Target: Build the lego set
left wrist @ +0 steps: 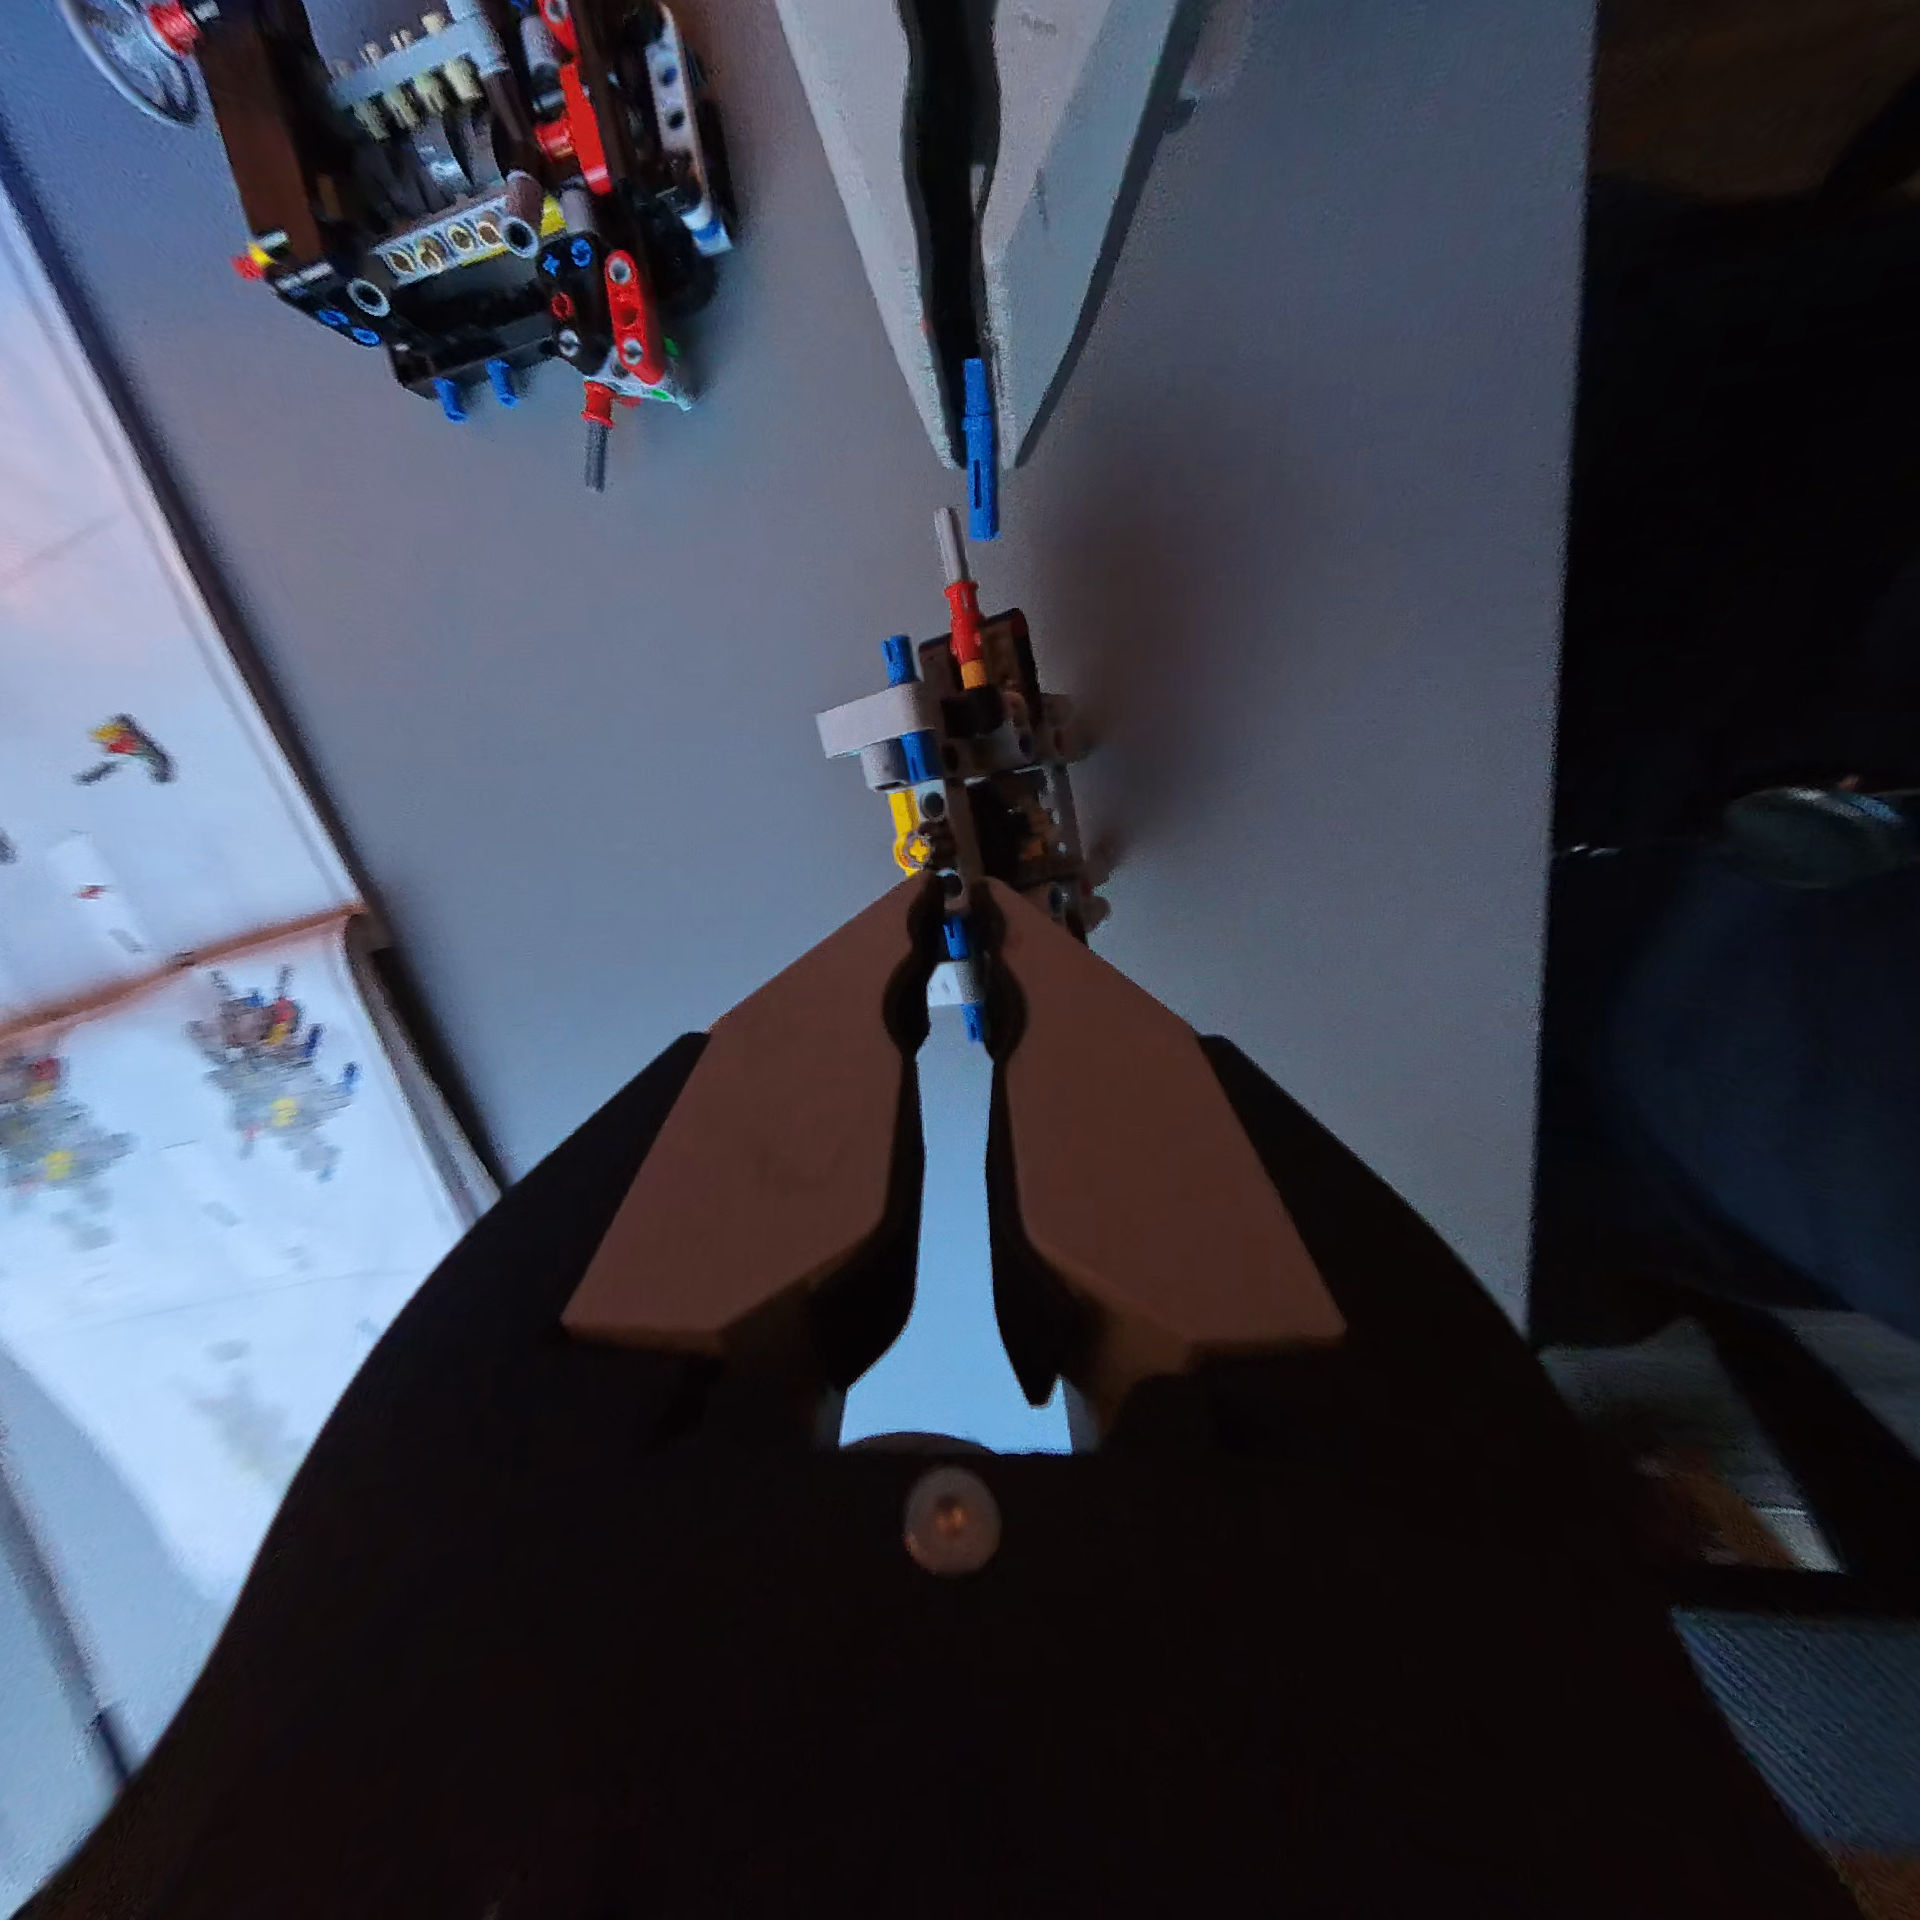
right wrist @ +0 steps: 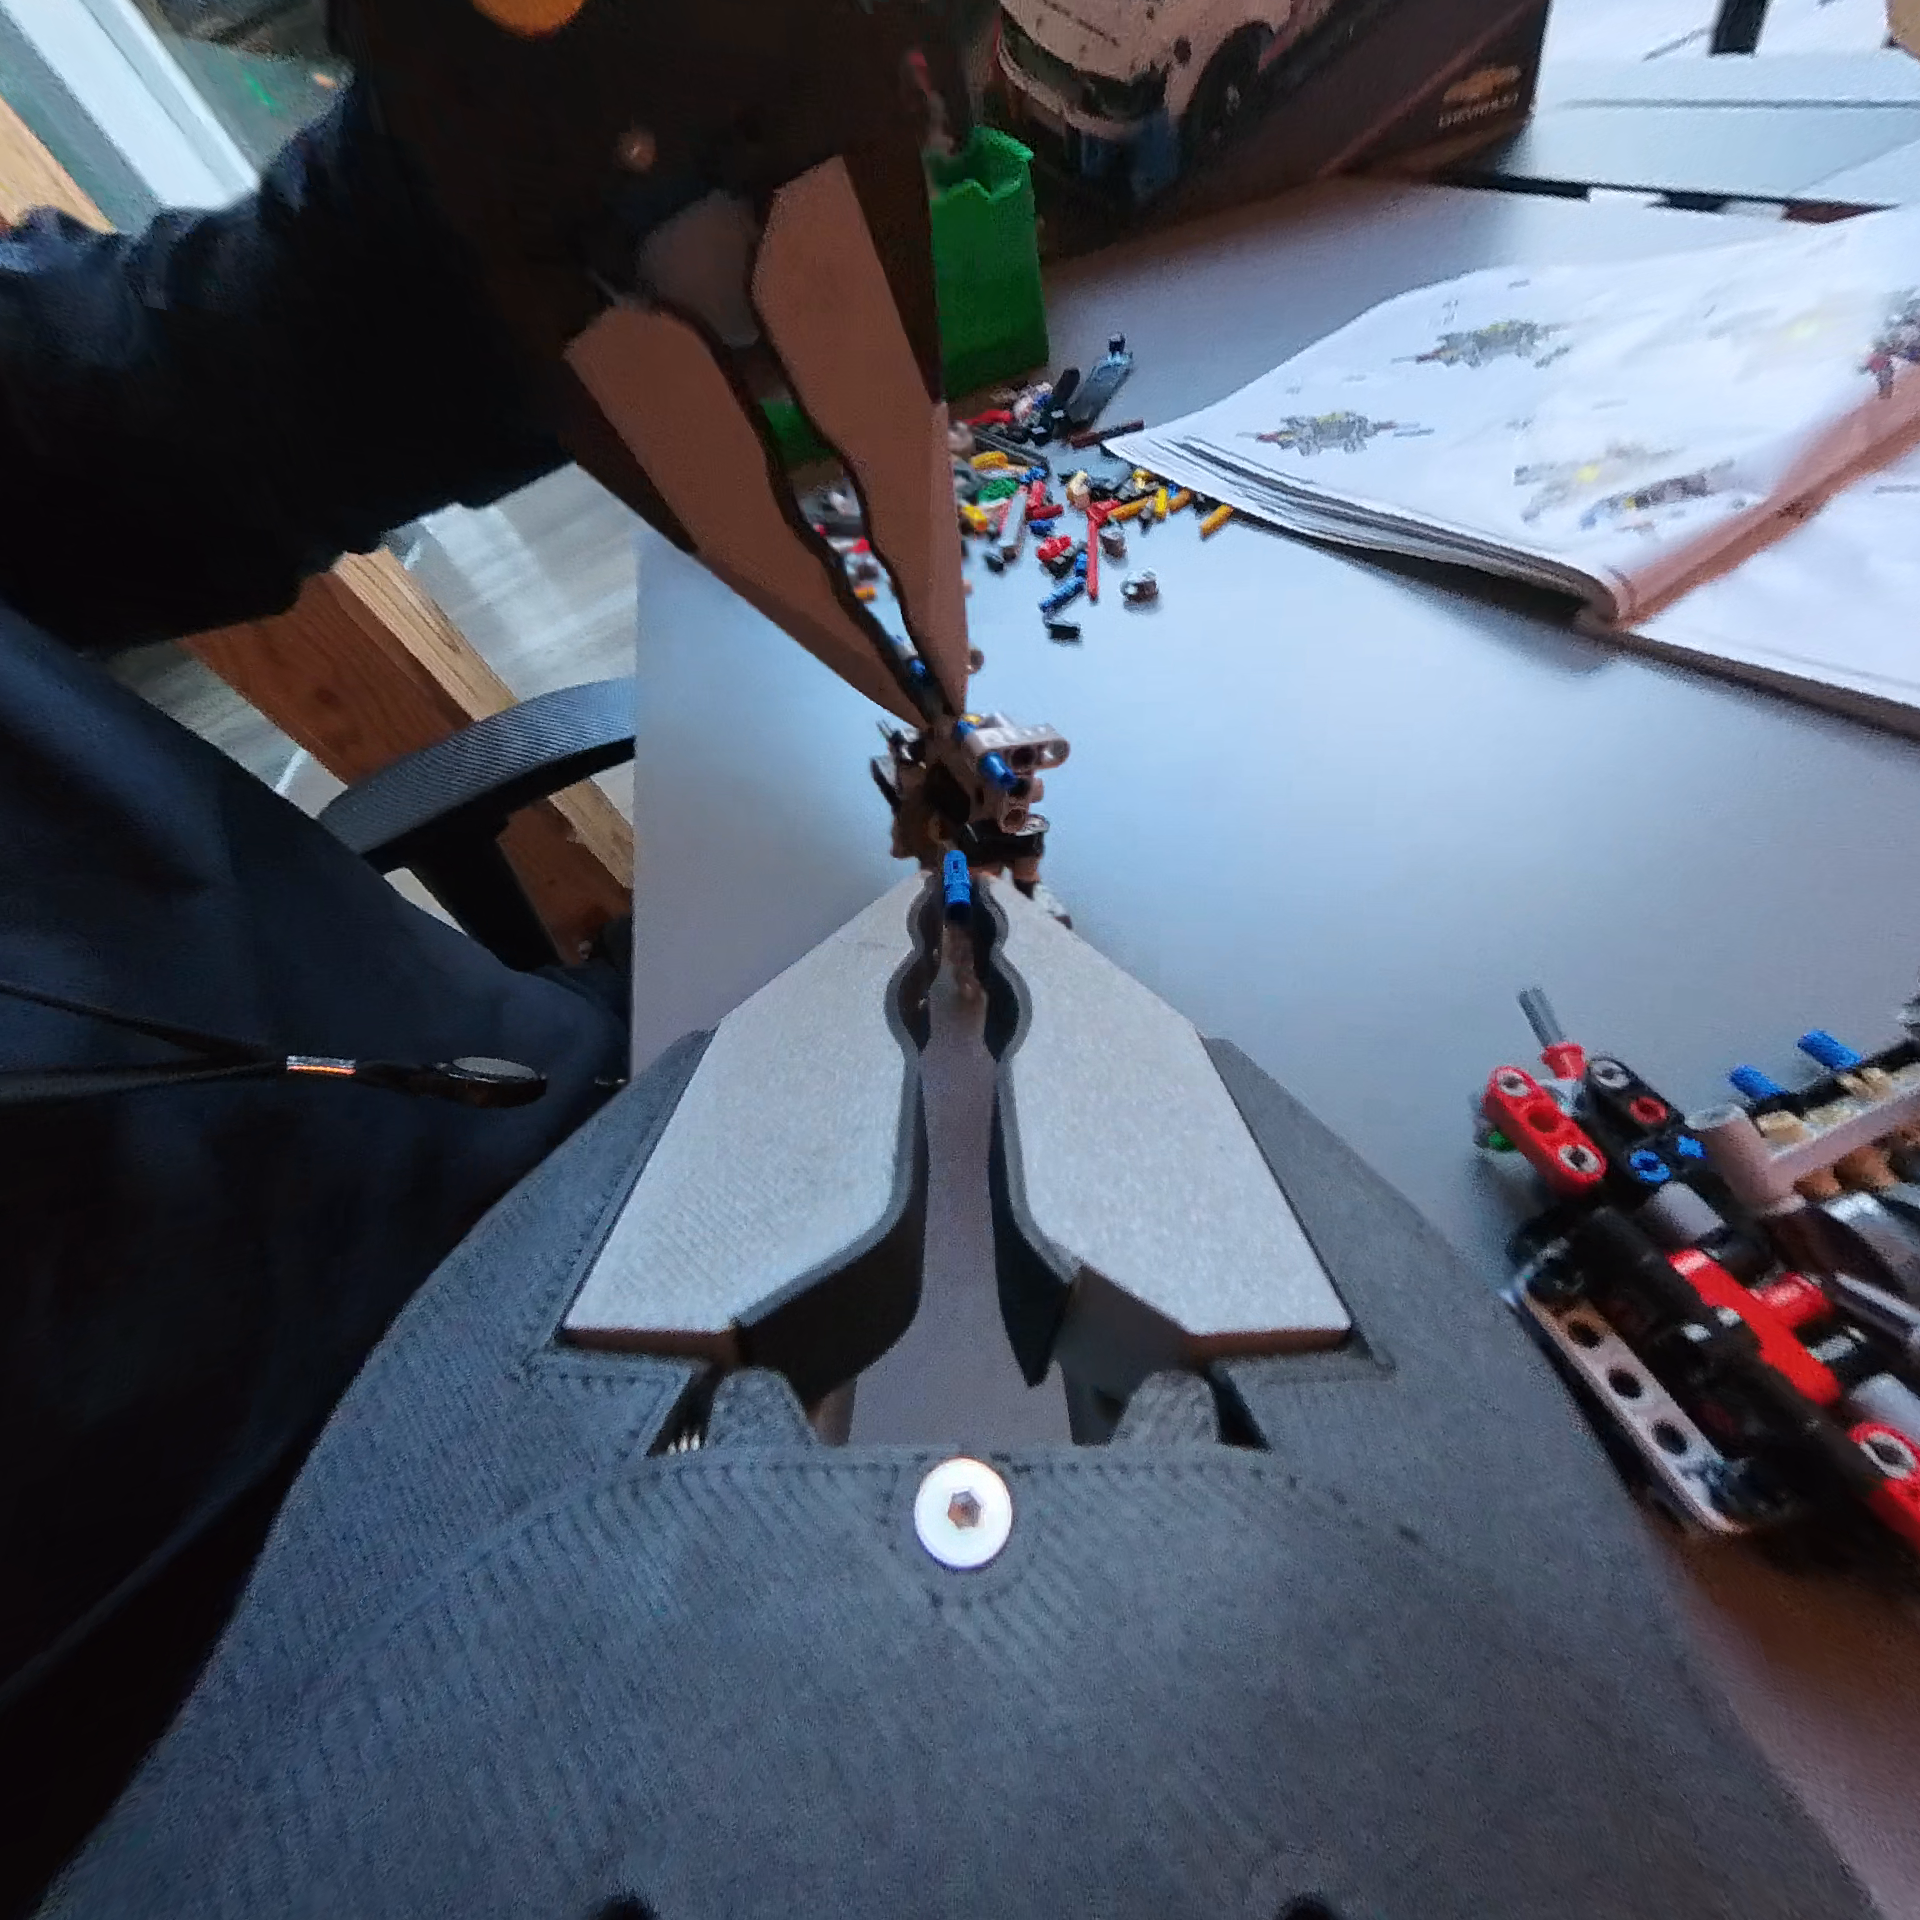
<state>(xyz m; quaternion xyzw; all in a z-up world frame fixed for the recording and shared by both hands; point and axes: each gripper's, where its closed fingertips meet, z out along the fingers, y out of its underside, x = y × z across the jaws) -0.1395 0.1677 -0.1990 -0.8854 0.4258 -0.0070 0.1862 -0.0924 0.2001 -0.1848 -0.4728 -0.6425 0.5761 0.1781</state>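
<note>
Right fingers (right wrist: 940, 909) pinch blue pin (right wrist: 954, 883) beside subassembly (right wrist: 977, 779).

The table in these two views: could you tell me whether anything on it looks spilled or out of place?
Yes: loose small parts lie scattered across the table, beside the green bin and not in it. The booklet lies open and flat, and the large model rests intact.
</note>
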